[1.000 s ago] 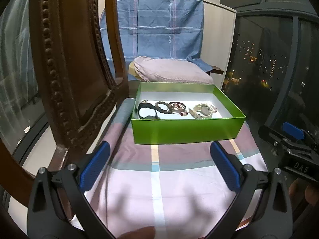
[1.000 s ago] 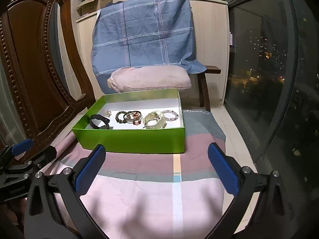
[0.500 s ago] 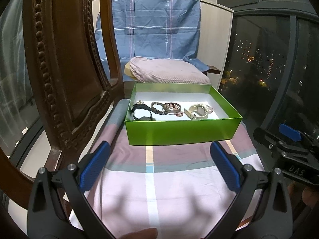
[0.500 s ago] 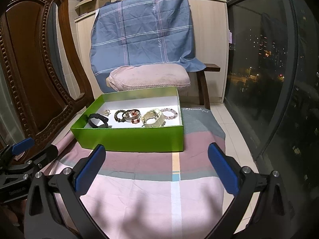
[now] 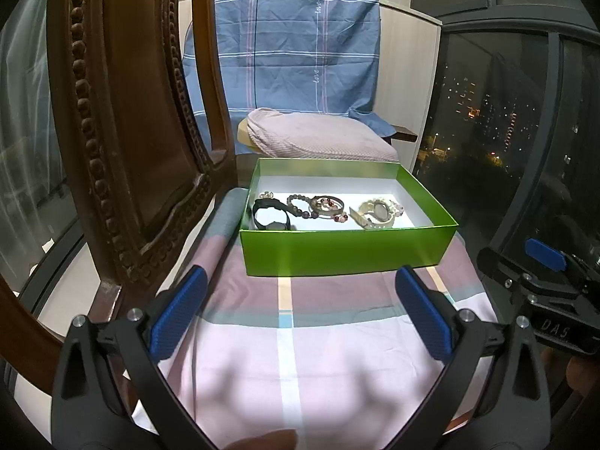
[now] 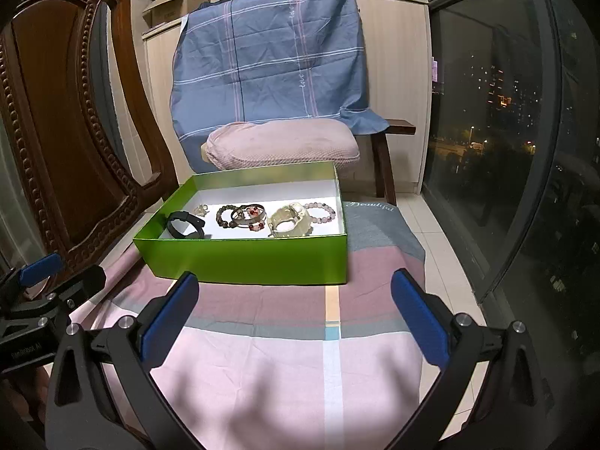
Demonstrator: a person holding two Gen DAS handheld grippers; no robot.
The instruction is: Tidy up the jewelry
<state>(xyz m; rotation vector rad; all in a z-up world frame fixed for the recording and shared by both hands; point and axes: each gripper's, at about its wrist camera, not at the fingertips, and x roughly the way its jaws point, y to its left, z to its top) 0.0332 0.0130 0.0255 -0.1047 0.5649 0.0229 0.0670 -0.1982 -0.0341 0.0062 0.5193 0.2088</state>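
Striped cloth (image 5: 300, 356) covers the counter, carrying an open green box (image 5: 345, 251) near a carved wooden chair (image 5: 123, 131). Both the left gripper (image 5: 300, 311) and right gripper (image 6: 296, 315) hover released before it. Inside lie a cream watch (image 5: 377, 215), beaded bracelets (image 5: 318, 206) and a black band (image 5: 272, 217).

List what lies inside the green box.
Inside the green box: a black band, dark bead bracelet, silver bangle, cream watch, pink bead bracelet. Its near wall hides some floor.
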